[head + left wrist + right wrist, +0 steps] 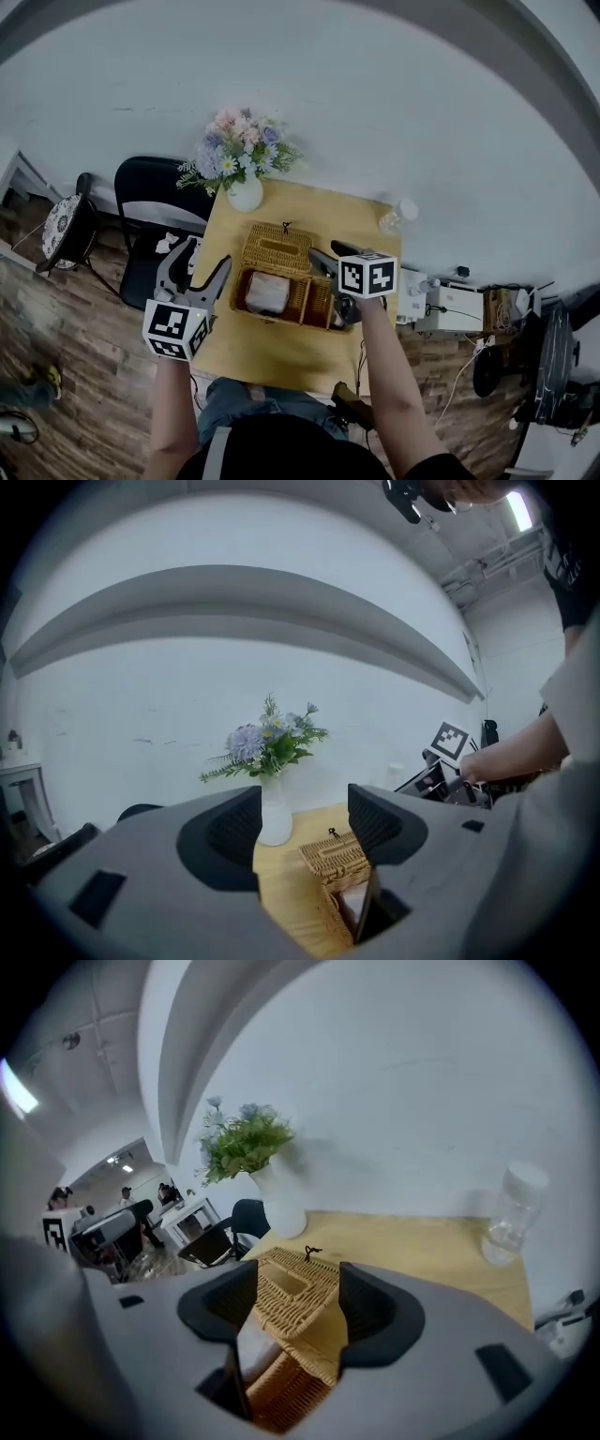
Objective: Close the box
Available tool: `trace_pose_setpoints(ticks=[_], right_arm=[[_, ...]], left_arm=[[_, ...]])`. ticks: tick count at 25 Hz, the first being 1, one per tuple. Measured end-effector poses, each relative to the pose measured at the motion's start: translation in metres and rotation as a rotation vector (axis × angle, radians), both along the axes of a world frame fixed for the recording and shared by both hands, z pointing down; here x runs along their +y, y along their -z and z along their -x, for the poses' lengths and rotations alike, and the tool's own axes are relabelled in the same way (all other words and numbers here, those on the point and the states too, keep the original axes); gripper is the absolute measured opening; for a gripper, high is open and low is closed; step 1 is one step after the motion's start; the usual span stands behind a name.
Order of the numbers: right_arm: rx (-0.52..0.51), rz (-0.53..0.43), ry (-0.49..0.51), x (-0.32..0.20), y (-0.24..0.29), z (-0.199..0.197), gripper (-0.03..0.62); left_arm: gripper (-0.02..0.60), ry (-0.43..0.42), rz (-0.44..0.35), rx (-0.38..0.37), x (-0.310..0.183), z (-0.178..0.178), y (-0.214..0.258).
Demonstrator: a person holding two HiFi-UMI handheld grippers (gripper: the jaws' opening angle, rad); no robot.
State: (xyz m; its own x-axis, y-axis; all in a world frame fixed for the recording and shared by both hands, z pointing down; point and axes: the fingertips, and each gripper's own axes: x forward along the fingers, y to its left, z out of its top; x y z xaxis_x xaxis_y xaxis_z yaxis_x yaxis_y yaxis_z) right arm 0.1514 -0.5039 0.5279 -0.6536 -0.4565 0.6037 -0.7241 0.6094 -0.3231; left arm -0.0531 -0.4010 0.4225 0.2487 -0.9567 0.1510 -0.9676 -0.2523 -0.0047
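Note:
An open wicker box (286,298) stands mid-table with its lid (277,247) tipped back towards the wall; something white (266,292) lies inside. My left gripper (199,264) hovers left of the box, open and empty; in the left gripper view (305,827) the lid (336,855) shows beyond the gap. My right gripper (330,281) is over the box's right end, open. In the right gripper view (298,1302) the lid (292,1288) and the box rim appear between the jaws, with no pad pressing on them.
A white vase (246,194) of flowers (239,150) stands at the table's far edge, behind the box. A clear plastic bottle (397,216) sits at the far right corner. A black chair (150,202) is left of the wooden table (281,352); white devices (441,305) are to the right.

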Motion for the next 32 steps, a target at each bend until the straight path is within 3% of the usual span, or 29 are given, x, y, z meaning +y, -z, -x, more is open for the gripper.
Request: trace_pose_setpoints(ticks=[7,16,21,25,32], right_arm=[[-0.193,0.344,-0.028,-0.032,-0.055,0.015,0.262],[-0.124,0.506,-0.027,-0.055,-0.104,0.017,0.247],[-0.235,0.623,-0.03,-0.057,-0.115,0.027,0.193],[-0.273,0.617,-0.011,-0.057,-0.108,0.028,0.16],[-0.258,0.472,0.009,-0.061,-0.075,0.025,0.143]], left_arm=[[0.295,0.039,0.043,-0.045,0.002,-0.004,-0.011],[0.291,0.094,0.1,-0.057,0.01,-0.004,-0.028],[0.287,0.122,0.118,-0.061,0.011,0.001,-0.034],[0.284,0.134,0.105,-0.062,0.011,0.004,-0.029],[0.281,0.104,0.053,-0.068,0.008,0.003,-0.018]])
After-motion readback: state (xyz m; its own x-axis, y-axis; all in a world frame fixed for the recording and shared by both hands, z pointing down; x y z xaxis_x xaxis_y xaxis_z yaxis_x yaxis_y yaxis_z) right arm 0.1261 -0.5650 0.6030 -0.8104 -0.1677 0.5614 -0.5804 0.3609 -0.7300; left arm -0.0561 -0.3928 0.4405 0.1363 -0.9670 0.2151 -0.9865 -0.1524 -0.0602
